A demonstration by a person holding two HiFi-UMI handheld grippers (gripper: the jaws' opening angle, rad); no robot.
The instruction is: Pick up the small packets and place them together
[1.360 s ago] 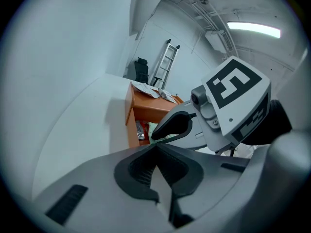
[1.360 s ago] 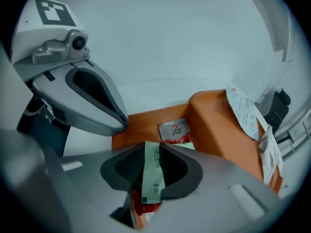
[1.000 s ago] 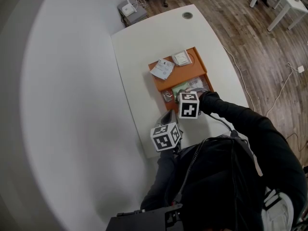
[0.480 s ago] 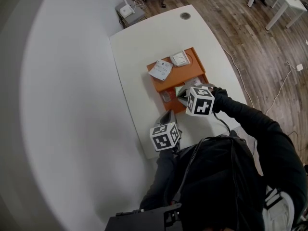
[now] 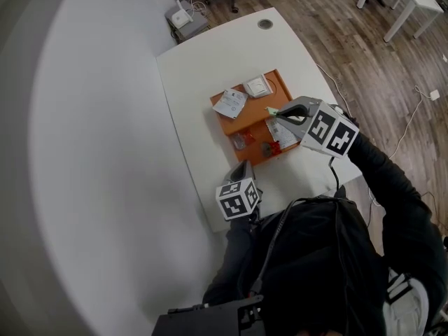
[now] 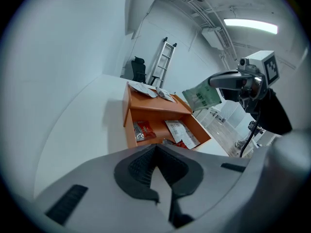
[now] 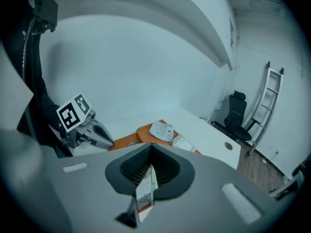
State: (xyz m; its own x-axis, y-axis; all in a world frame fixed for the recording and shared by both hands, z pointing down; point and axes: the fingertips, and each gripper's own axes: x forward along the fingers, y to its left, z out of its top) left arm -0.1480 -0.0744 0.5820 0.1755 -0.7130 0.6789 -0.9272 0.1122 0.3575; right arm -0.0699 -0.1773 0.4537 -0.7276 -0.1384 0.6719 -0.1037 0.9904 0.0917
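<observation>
Right gripper (image 5: 274, 112), fingers pinching a small green packet (image 6: 201, 96), is lifting it up out of the orange tray (image 5: 252, 114) at frame centre, probably toward the white packets (image 5: 231, 102) above; left gripper (image 5: 245, 166) is idling, fingers pressed together.

The white, smooth tabletop (image 5: 196, 68) with rounded corners carries one orange two-level open tray (image 5: 250, 116), set near its middle. A round grey cable hole (image 5: 264, 24) sits in the tabletop at twelve o'clock from the tray, well apart.

Orange tray (image 6: 160, 111) on white table (image 6: 82, 125), right hand-held gripper (image 6: 212, 83) pinching green packet (image 6: 201, 97) above it
</observation>
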